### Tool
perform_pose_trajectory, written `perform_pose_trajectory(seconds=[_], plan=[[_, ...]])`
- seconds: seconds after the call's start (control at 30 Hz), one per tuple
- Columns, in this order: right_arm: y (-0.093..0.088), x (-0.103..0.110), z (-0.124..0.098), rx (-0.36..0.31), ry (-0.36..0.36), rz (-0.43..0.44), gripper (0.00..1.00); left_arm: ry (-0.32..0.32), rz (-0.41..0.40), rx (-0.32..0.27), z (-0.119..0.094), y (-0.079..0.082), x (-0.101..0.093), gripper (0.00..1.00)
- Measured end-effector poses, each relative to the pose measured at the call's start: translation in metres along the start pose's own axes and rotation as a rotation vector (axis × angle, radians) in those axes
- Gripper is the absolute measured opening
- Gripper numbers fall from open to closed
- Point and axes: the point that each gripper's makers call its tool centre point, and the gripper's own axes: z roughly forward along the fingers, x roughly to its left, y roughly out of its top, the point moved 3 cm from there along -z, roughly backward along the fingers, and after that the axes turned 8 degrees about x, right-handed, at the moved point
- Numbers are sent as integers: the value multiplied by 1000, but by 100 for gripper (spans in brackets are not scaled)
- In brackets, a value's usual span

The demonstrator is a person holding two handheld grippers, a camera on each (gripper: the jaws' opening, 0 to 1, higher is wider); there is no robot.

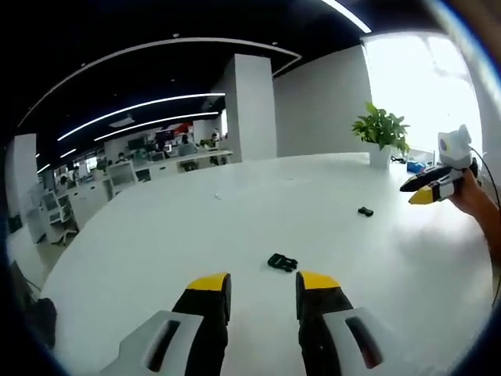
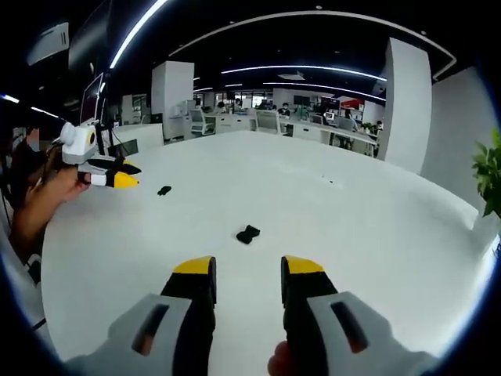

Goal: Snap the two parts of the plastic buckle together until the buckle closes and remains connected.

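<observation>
Left gripper view: left gripper (image 1: 262, 286) jaws parted, empty, above white table (image 1: 196, 227). One black buckle part (image 1: 282, 262) lies just ahead of the tips; the second buckle piece (image 1: 365, 211) lies well apart, nearer the right gripper (image 1: 429, 190). Right gripper view: right gripper (image 2: 248, 272) jaws likewise parted, holding nothing.

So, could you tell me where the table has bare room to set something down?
Almost anywhere: the white table holds just two small black buckle parts, well apart. Widest bare stretches lie between them and toward the far edge; the potted plant occupies one far corner.
</observation>
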Motion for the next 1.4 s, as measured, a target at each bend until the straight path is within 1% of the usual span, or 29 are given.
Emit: perform_pose_trajectory(seconds=[0.03, 0.07, 0.13, 0.23, 0.37, 0.5, 0.67, 0.77, 1.07, 1.4], plan=[[0, 0, 0, 2, 1, -5, 33, -40, -27, -6, 2, 1, -4, 33], [0, 0, 1, 5, 1, -9, 33, -67, -48, -6, 2, 1, -6, 34], [1, 1, 1, 7, 3, -14, 33, -69, -48, -9, 3, 2, -3, 33], [0, 0, 3, 11, 8, -14, 33, -61, -23, -2, 5, 2, -2, 33], [-1, -2, 5, 17, 21, -6, 33, -61, -18, 3, 7, 2, 2, 33], [0, -4, 6, 22, 18, -13, 33, -68, -10, 6, 9, 3, 5, 33], [1, -8, 9, 22, 19, -21, 34, -67, 21, 6, 12, 4, 7, 32], [0, -10, 11, 22, 25, -17, 34, -77, 25, 15, 16, 3, 6, 32], [0, -12, 15, 28, 33, -19, 35, -72, 68, 43, 22, 1, 6, 32], [1, -11, 15, 27, 35, -21, 35, -74, 91, 67, 32, 0, 8, 31]])
